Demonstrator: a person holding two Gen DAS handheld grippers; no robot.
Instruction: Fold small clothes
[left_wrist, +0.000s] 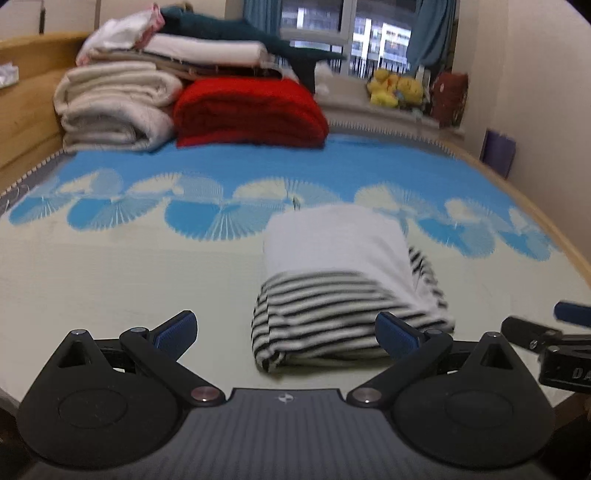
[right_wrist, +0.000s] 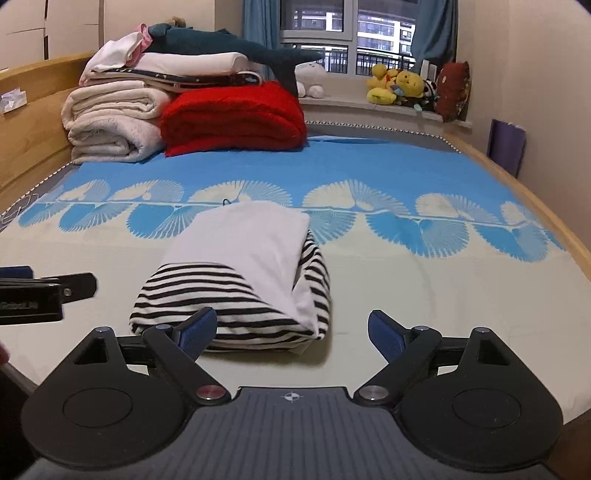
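Both hand-held grippers — left (left_wrist: 287, 334), right (right_wrist: 291, 330) — wide apart, empty, before folded striped garment (right_wrist: 236, 284) on bed (right_wrist: 443, 288)

Garment (right_wrist: 236, 280): white with black-and-white striped section, folded into a compact bundle, lying flat on the bed (right_wrist: 443, 295).

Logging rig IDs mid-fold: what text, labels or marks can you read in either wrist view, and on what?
"DA", cut off by the frame edge: white letters on the black body of the right gripper, left wrist view.
White lettering on the black body of the left gripper, right wrist view: too blurred to read.
Nothing else legible.
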